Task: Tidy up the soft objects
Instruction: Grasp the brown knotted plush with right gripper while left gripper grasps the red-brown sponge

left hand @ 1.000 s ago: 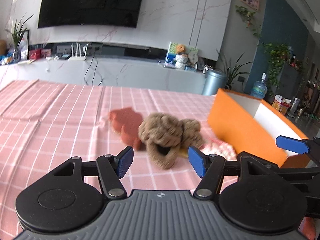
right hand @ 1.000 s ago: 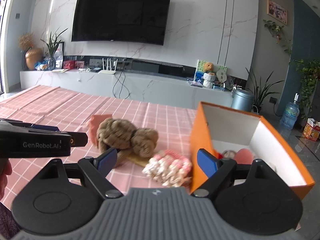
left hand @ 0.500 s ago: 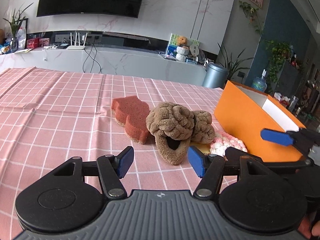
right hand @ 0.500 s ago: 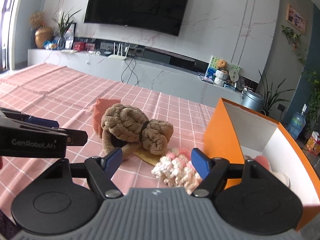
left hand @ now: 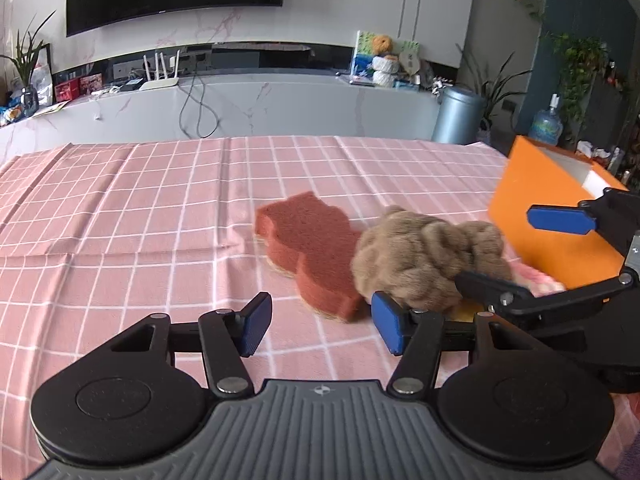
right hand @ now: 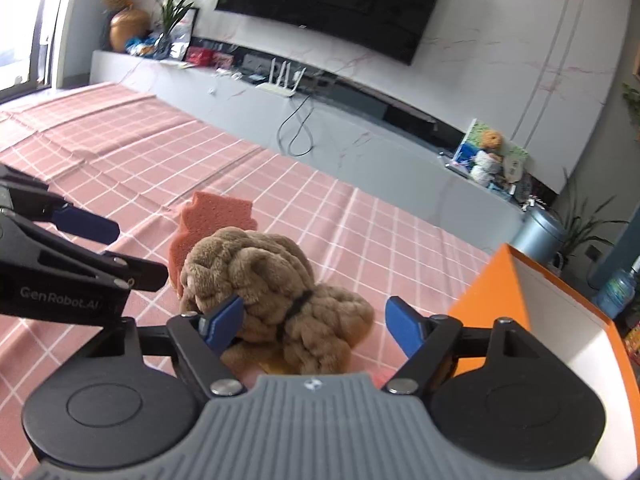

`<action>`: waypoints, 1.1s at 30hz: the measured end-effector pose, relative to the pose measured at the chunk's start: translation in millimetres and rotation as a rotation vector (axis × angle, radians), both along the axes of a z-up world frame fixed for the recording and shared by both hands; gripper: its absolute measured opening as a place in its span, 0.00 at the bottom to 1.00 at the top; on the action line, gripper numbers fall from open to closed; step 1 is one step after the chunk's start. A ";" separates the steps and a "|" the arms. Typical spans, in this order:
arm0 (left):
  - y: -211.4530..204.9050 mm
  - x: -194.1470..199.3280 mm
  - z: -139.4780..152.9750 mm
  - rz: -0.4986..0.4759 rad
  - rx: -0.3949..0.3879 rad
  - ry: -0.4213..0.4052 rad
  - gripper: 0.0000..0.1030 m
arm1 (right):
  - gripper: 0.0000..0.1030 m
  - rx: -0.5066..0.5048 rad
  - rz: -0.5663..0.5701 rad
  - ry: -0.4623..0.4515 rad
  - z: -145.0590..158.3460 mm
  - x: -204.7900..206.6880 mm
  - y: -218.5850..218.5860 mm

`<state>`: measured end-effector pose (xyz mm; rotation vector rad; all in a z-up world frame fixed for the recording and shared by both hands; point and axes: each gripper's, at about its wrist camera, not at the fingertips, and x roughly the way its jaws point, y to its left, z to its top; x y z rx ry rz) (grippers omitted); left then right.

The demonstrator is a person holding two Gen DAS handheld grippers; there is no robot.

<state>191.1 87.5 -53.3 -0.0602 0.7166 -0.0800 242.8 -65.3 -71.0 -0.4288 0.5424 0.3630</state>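
A brown fluffy plush item (left hand: 424,260) lies on the pink checked tablecloth, with a red-brown sponge (left hand: 316,252) touching its left side. The plush (right hand: 276,304) and sponge (right hand: 212,224) also show in the right wrist view. A pink knitted piece (left hand: 536,280) and a yellow item (left hand: 464,314) peek out beside the plush. My left gripper (left hand: 320,324) is open and empty, low over the cloth just in front of the sponge. My right gripper (right hand: 316,324) is open, its jaws straddling the plush without closing on it.
An orange box (left hand: 536,216) with white inside stands right of the plush, also in the right wrist view (right hand: 492,300). The pink checked tablecloth (left hand: 120,220) stretches left and back. A grey TV console (left hand: 240,112) runs behind the table.
My right gripper has moved forward and down, so its jaws now flank the brown plush. My left gripper has shifted left, toward the sponge. Both stay open.
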 end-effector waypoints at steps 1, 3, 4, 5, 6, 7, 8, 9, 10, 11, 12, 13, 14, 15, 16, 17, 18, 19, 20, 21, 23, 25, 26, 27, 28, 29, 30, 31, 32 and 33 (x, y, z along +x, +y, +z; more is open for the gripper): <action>2.7 2.4 -0.8 -0.003 0.000 0.008 0.66 | 0.82 -0.006 0.009 0.007 -2.4 4.1 3.3; 5.7 4.8 -3.0 -0.008 0.013 0.016 0.66 | 0.83 -0.018 0.023 0.008 -6.9 9.8 8.0; 6.3 5.7 -3.1 -0.009 0.024 0.017 0.66 | 0.84 -0.020 0.031 0.009 -9.1 12.2 10.4; 7.6 6.4 -3.9 -0.010 0.030 0.017 0.66 | 0.85 -0.020 0.040 0.013 -11.0 14.5 12.5; 9.4 7.2 -4.8 -0.007 0.031 0.020 0.66 | 0.85 -0.018 0.047 0.018 -12.5 17.0 14.3; 11.4 8.7 -5.8 -0.003 0.028 0.025 0.66 | 0.87 -0.013 0.051 0.022 -14.0 19.6 16.0; 13.9 9.6 -6.9 0.003 0.022 0.028 0.66 | 0.87 -0.008 0.053 0.029 -15.7 22.3 17.3; 16.2 10.4 -7.5 0.007 0.012 0.029 0.66 | 0.88 -0.004 0.050 0.040 -17.5 25.3 18.7; 18.0 11.0 -7.5 0.008 -0.002 0.032 0.66 | 0.90 0.003 0.049 0.056 -19.5 28.2 20.3; 19.4 10.7 -7.9 0.009 -0.011 0.033 0.66 | 0.90 0.012 0.055 0.081 -21.8 30.7 21.7; 20.4 10.4 -7.6 0.010 -0.012 0.031 0.66 | 0.88 0.014 0.056 0.097 -24.4 32.3 23.4; 21.0 9.9 -7.4 0.012 -0.008 0.030 0.66 | 0.81 0.010 0.054 0.097 -26.9 32.0 25.2; 21.6 9.2 -7.4 0.013 -0.008 0.030 0.66 | 0.79 0.001 0.059 0.095 -29.1 30.8 27.4; 22.3 8.6 -7.4 0.014 -0.011 0.031 0.66 | 0.74 -0.005 0.063 0.090 -30.2 29.1 29.0; 23.3 8.0 -7.7 0.016 -0.017 0.033 0.66 | 0.66 -0.008 0.064 0.084 -30.3 27.1 30.0; 23.9 7.2 -8.1 0.018 -0.020 0.034 0.66 | 0.64 -0.013 0.067 0.077 -30.6 24.7 31.3; 24.4 6.9 -8.0 0.019 -0.023 0.034 0.66 | 0.58 -0.022 0.072 0.073 -30.6 22.7 32.5; 24.3 6.8 -8.0 0.020 -0.026 0.036 0.66 | 0.50 -0.034 0.078 0.072 -30.5 21.3 33.5; 24.1 5.6 -8.0 0.020 -0.030 0.037 0.66 | 0.44 -0.046 0.083 0.070 -30.4 19.9 34.5; 23.1 4.6 -7.2 0.020 -0.033 0.036 0.66 | 0.39 -0.056 0.083 0.066 -29.7 18.8 34.8; 21.3 2.3 -6.2 0.017 -0.035 0.034 0.66 | 0.35 -0.073 0.081 0.063 -28.2 17.9 33.1; 20.4 0.1 -4.4 0.014 -0.034 0.031 0.66 | 0.19 -0.077 0.085 0.058 -26.0 16.5 31.4; 20.3 -1.1 -3.1 0.013 -0.033 0.027 0.66 | 0.00 -0.083 0.081 0.048 -24.7 15.1 31.6; 20.7 -1.9 -1.5 0.012 -0.032 0.024 0.66 | 0.00 -0.079 0.076 0.031 -21.7 12.5 30.3; 21.3 -2.6 0.2 0.012 -0.032 0.020 0.66 | 0.00 -0.063 0.078 0.022 -17.1 10.3 29.3; 22.1 -3.1 1.9 0.014 -0.032 0.015 0.66 | 0.00 -0.060 0.064 0.003 -12.3 8.3 29.3; 23.1 -3.0 3.8 0.014 -0.033 0.011 0.66 | 0.00 -0.054 0.057 -0.010 -7.6 7.2 28.7; 23.8 -2.9 5.3 0.014 -0.034 0.007 0.66 | 0.00 -0.043 0.051 -0.004 -3.3 8.1 27.4; 24.1 -2.9 6.7 0.012 -0.034 0.002 0.66 | 0.00 -0.023 0.045 0.009 0.7 9.8 24.9; 24.2 -2.6 8.0 0.010 -0.036 -0.002 0.66 | 0.00 0.000 0.041 0.020 4.5 11.6 22.2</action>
